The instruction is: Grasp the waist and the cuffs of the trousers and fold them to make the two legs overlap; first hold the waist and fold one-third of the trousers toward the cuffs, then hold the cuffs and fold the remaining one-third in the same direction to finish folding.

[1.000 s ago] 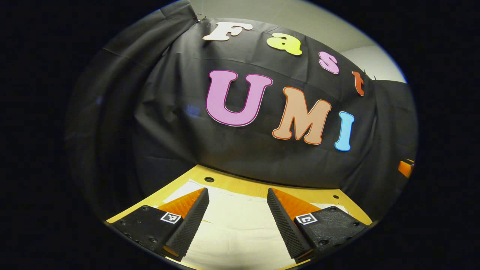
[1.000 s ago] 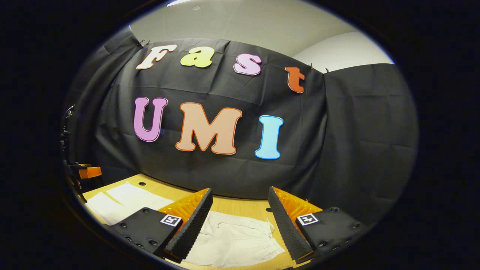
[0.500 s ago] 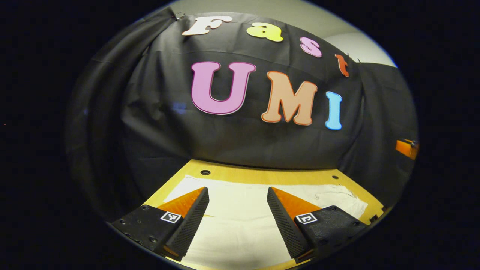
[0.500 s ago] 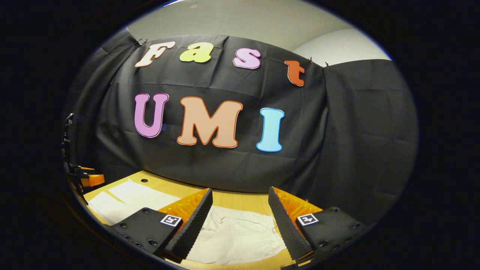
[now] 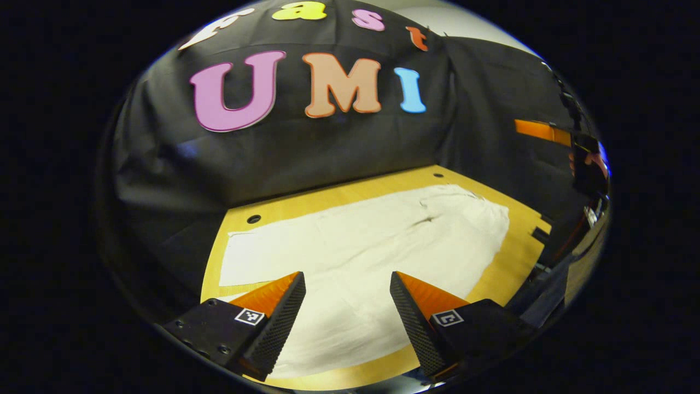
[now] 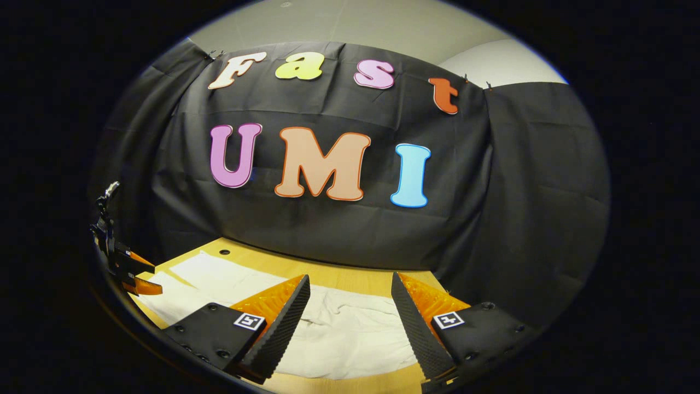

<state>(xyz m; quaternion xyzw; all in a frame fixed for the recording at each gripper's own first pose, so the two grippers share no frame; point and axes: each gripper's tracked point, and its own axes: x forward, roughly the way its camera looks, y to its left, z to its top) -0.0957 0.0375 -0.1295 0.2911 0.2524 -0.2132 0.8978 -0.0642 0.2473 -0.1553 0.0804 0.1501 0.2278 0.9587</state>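
Swung rightward, left gripper [image 5: 345,284] and right gripper [image 6: 350,287], both spread and empty, hover above flat trousers [image 5: 377,241]; 0 folds done

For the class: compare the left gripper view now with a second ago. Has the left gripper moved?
Yes. The left gripper has tipped downward and swung left: the wall cloth has risen and the white cotton trousers on the yellow wooden table show far more.

A wooden table [image 5: 350,192] with 2 small round holes [image 5: 254,219] was backed by black cloth [image 6: 339,235].
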